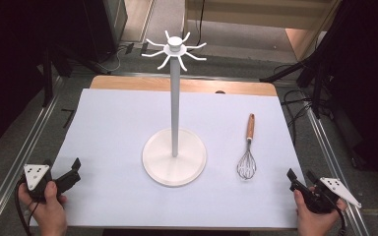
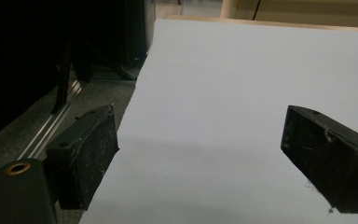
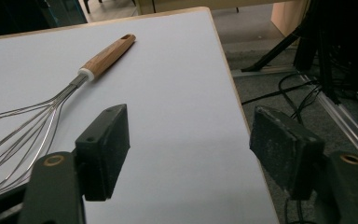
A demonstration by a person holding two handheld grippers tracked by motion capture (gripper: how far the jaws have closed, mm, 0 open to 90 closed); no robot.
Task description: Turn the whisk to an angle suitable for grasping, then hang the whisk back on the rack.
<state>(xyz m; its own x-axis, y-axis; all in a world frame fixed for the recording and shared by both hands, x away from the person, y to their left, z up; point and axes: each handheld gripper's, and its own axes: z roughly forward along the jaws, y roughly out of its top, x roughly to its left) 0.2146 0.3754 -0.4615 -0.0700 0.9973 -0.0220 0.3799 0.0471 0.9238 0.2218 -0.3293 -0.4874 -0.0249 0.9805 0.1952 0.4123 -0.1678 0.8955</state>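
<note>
A white stand (image 1: 175, 93) with a round base (image 1: 174, 158) and several hooks at its top (image 1: 175, 46) rises from the middle of the white table (image 1: 118, 128). To its right lies a wire whisk (image 1: 247, 150) with a wooden handle (image 3: 108, 56), wires toward the front. My left gripper (image 1: 71, 173) rests at the table's front left corner, held in a hand, open and empty (image 2: 200, 156). Near the front right corner my right gripper (image 1: 300, 181) is open too, its jaws (image 3: 191, 149) apart just right of the whisk wires (image 3: 23, 126).
The table's right edge (image 3: 235, 98) runs between the right jaws, with floor, cables (image 1: 295, 105) and tripod legs (image 1: 300, 69) beyond. A metal rail (image 1: 24, 147) runs along the left side. Dark stands (image 1: 49, 73) are at the far left.
</note>
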